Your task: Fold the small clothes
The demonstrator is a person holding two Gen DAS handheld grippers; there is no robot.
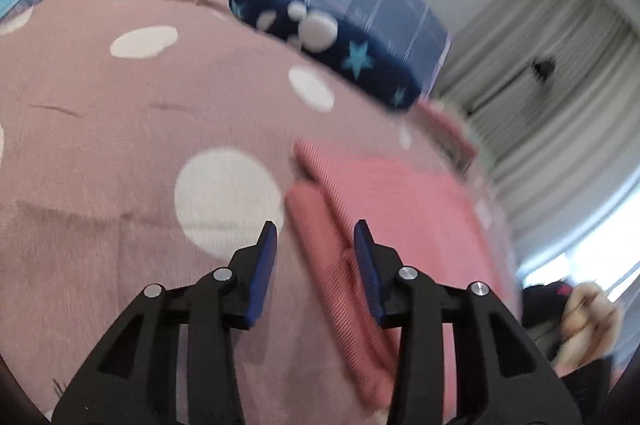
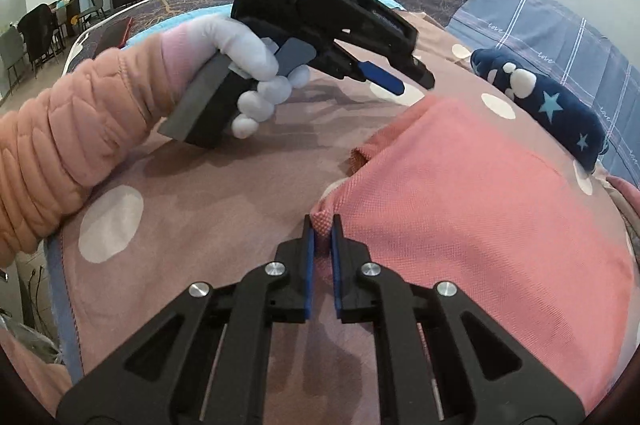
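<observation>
Right gripper [image 2: 321, 221]: jaws nearly closed, the blue pads pinching a corner of the pink garment [image 2: 480, 209] at its near left edge.
Left gripper [image 1: 315, 237]: jaws partly apart with nothing pressed between the pads; a rolled fold of the pink garment [image 1: 400, 201] lies under and between them, whether it touches the pads cannot be told.
Left gripper from the right wrist view [image 2: 400, 81]: held above the garment's far left corner by a white-gloved hand [image 2: 256, 73] in a padded peach sleeve [image 2: 60, 153].
Garment position: spread on the bedspread [image 2: 192, 193], reaching from the right gripper away toward the far right.
Garment fabric: fine knit, coral pink, with ribbed texture along the folded edge; the left edge is bunched and curled up.
Bedspread: dusty pink, soft, with large white dots.
Other cloth: a dark blue item with light blue stars [image 2: 560, 105] lies just beyond the garment's far edge, beside a blue checked pillow [image 2: 540, 21].
Open room: bare bedspread lies left of the garment, between it and the sleeve; the bed's blue-trimmed edge [image 2: 64, 289] runs down the left side.
</observation>
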